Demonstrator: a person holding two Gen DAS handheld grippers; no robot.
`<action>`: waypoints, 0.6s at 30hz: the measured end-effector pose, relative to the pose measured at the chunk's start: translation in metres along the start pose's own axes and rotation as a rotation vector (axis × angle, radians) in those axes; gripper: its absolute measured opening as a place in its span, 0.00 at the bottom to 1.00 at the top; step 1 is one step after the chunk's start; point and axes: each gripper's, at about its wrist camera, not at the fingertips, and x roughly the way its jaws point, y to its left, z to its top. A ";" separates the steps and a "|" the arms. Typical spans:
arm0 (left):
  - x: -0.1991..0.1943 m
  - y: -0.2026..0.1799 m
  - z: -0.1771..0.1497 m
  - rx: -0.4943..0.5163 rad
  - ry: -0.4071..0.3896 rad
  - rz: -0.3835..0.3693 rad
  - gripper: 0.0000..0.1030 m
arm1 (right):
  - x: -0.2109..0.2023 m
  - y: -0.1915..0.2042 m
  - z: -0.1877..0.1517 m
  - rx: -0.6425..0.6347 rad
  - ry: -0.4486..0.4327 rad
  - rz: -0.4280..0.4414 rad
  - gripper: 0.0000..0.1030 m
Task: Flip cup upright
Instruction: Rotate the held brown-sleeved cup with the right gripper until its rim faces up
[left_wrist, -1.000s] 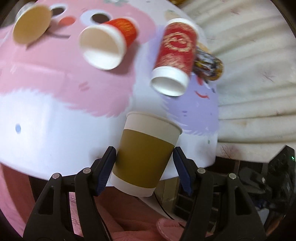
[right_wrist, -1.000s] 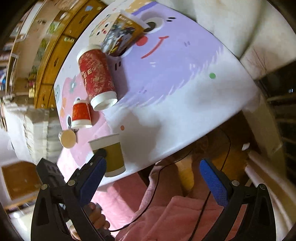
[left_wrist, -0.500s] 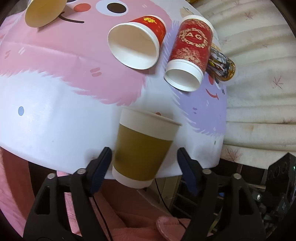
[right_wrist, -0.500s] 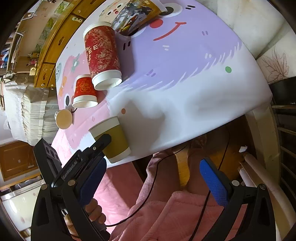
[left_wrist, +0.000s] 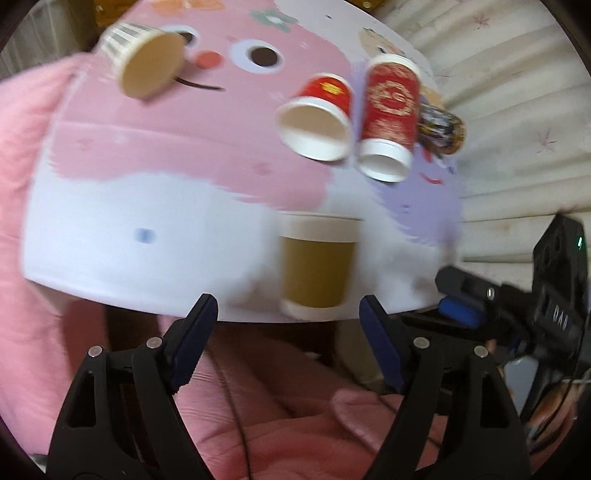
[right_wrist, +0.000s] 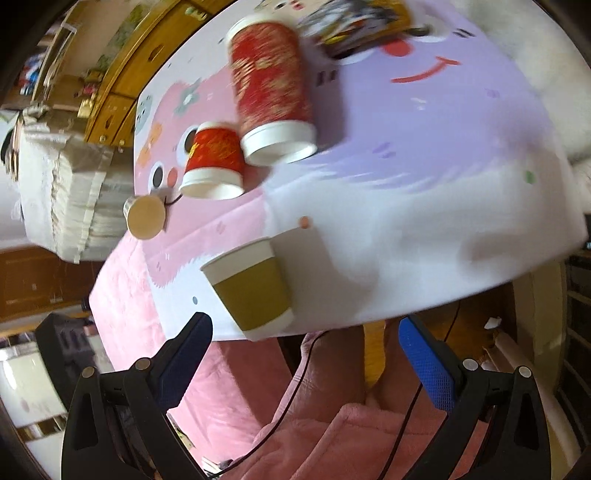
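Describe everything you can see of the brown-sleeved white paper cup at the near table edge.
The brown-sleeved white paper cup has a white rim band, an olive-brown sleeve round its middle and a white base band. It stands upright, mouth up, close to the near edge of the cartoon-printed table, and casts a shadow on the table beside it. Nothing grips it: the left gripper is open, its fingers short of the cup, and the right gripper is open too. Its inside is not visible.

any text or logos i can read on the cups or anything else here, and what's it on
"DAO" or similar, faint raised letters on the right gripper's black camera body; uncertain.
Tall red cup: gold round emblem with characters inside, too blurred to read.
Short red cup: gold mark, unreadable.
Dark printed cup: busy print, unreadable.
Brown-sleeved cup: no text.
Tablecloth: cartoon faces only.
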 end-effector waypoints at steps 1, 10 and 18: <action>-0.003 0.004 0.000 0.005 -0.007 0.017 0.75 | 0.006 0.008 0.000 -0.015 0.002 -0.006 1.00; -0.028 0.044 0.020 0.033 -0.054 0.138 0.75 | 0.066 0.087 -0.002 -0.318 -0.049 -0.219 1.00; -0.052 0.043 0.037 0.143 -0.153 0.234 0.75 | 0.107 0.104 -0.003 -0.310 -0.046 -0.285 0.99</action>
